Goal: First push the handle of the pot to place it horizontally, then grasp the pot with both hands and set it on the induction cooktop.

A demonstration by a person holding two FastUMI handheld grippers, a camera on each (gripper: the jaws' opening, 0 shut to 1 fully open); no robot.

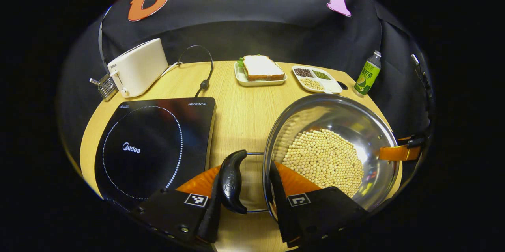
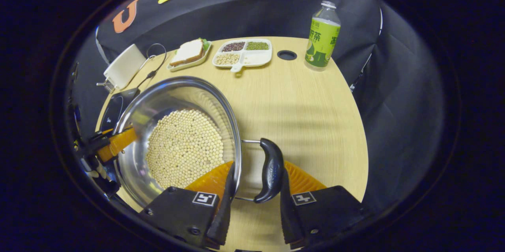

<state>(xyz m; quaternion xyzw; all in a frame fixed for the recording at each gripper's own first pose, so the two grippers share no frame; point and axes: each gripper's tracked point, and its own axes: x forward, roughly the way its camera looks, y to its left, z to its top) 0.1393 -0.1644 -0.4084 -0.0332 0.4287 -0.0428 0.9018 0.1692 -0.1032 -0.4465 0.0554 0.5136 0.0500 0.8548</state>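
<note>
A steel pot (image 1: 335, 114) half full of pale beans (image 1: 323, 157) stands on the wooden table, right of the black induction cooktop (image 1: 154, 145). Its left black handle (image 1: 232, 181) lies level between my left gripper's (image 1: 245, 169) fingers: one finger is outside the handle, the other inside the rim, shut on it. In the right gripper view the pot (image 2: 173, 94) sits left, and my right gripper (image 2: 257, 167) holds the opposite handle (image 2: 270, 175) the same way. Each gripper also appears across the pot: right (image 1: 398, 151), left (image 2: 114, 143). The cooktop's (image 2: 116, 108) corner peeks out behind the pot.
At the back stand a white toaster (image 1: 138, 66) with its cord, a sandwich on a plate (image 1: 260, 70), a divided tray of grains (image 1: 315, 78) and a green bottle (image 2: 321, 37). A cable hole (image 2: 287, 55) is near the bottle. Bare wood (image 2: 307, 118) stretches right of the pot.
</note>
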